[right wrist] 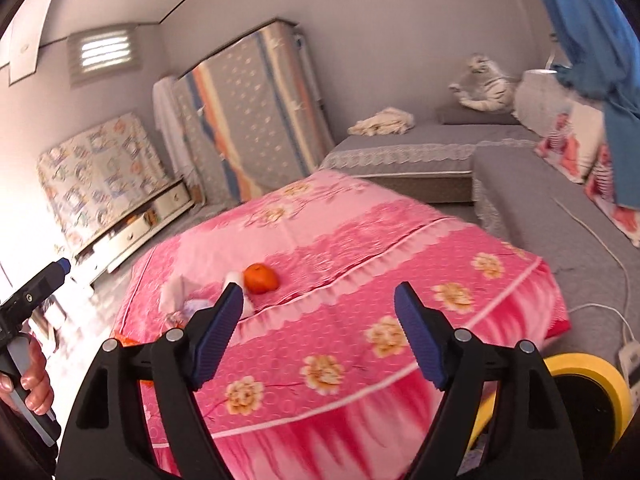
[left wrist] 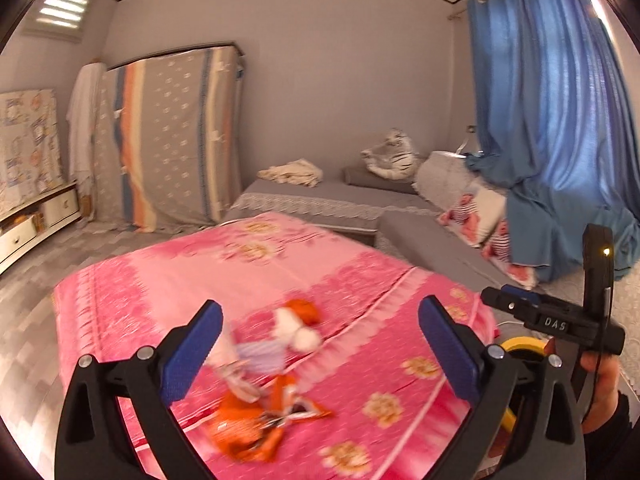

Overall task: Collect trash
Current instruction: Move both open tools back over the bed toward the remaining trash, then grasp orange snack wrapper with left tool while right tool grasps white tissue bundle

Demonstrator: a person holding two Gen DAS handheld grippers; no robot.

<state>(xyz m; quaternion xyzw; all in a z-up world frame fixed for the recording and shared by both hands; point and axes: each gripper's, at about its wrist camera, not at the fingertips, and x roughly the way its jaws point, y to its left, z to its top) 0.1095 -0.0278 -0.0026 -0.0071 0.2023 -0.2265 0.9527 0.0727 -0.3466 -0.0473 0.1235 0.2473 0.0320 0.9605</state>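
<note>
A pile of trash lies on the pink flowered cloth point(left wrist: 168, 280): an orange wrapper point(left wrist: 256, 428), crumpled white tissue point(left wrist: 298, 334), pale paper point(left wrist: 262, 356) and a tangerine point(left wrist: 306, 310). My left gripper point(left wrist: 320, 307) hangs above the pile, open wide, with nothing between its fingers. In the right wrist view the tangerine point(right wrist: 261, 278) and the white tissue point(right wrist: 176, 292) lie ahead and to the left of my right gripper point(right wrist: 320, 289), which is open and empty above the cloth's near edge. Each gripper shows at the edge of the other's view, held in a hand.
A yellow-rimmed bin point(right wrist: 592, 376) stands on the floor at the right of the pink table. A power strip point(right wrist: 630, 354) with a white cord lies beside it. Grey low sofas point(left wrist: 432, 240), blue curtains point(left wrist: 552, 120) and a covered cupboard point(left wrist: 168, 140) line the walls.
</note>
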